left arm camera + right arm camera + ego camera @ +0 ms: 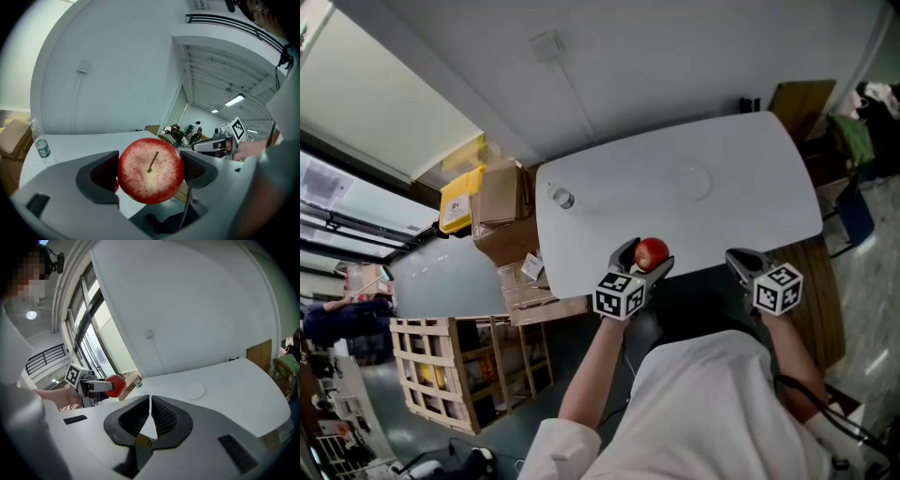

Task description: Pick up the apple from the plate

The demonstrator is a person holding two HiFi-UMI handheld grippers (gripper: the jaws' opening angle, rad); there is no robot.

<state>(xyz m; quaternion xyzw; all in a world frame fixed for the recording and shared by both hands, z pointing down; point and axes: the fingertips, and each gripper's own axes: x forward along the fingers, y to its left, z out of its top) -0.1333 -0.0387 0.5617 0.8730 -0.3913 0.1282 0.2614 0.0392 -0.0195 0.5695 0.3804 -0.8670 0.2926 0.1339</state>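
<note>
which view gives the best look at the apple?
Left gripper view: the apple fills the centre, stem toward the camera, clamped between the fingers of the left gripper. Head view shows it small, partly hidden by that gripper. Right gripper view shows only a small red blob at the far left.

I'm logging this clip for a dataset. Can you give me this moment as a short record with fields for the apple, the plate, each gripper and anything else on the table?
apple: red, stem facing the left gripper's camera, clamped between its jaws, off the plate
left gripper: shut on the apple, by the table's near edge
right gripper: jaws together, nothing between them
plate: white, on the table, nothing on it
table: white
bottle: upright near the table's left end
</note>
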